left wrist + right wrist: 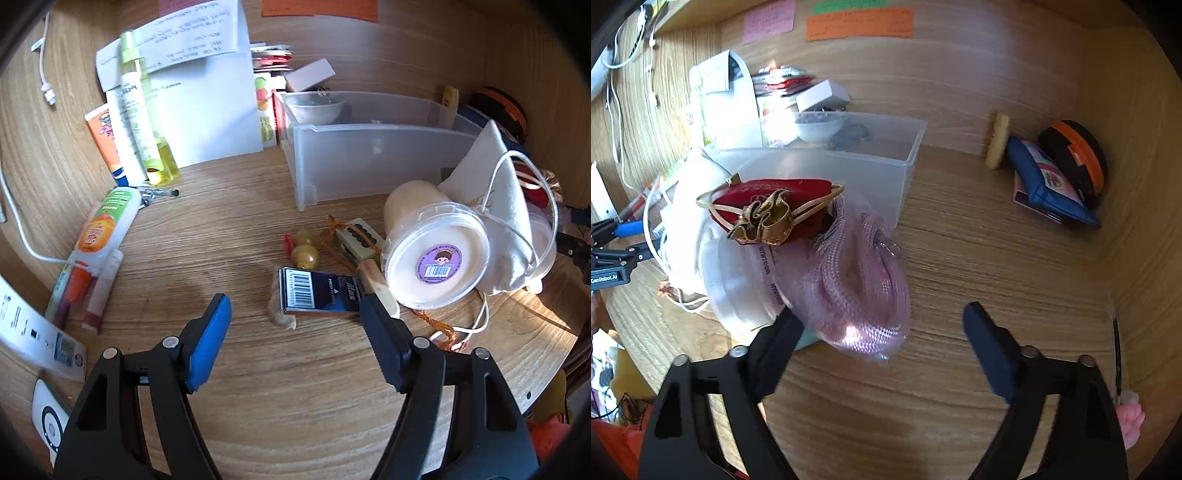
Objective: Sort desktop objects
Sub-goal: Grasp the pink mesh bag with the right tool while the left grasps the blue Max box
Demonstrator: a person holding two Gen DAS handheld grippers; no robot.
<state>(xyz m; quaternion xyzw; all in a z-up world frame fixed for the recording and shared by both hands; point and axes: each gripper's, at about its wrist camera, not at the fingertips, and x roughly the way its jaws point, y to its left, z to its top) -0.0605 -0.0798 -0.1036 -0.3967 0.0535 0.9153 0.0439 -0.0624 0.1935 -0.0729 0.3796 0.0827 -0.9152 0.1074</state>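
Note:
My left gripper is open and empty, low over the wooden desk, with a dark blue staple box lying between its fingertips, nearer the right finger. Behind the box lie two yellow-green beads and a small beige clip. A tipped plastic tub with a purple sticker and a white drawstring pouch lie to the right. My right gripper is open and empty. A bag of pink cord sits just beyond its left finger, with a red and gold pouch behind it.
A translucent storage bin holding a white bowl stands at the back, and shows in the right wrist view. Bottles, tubes and papers crowd the left. A blue pouch and orange-black case lean at the right back wall.

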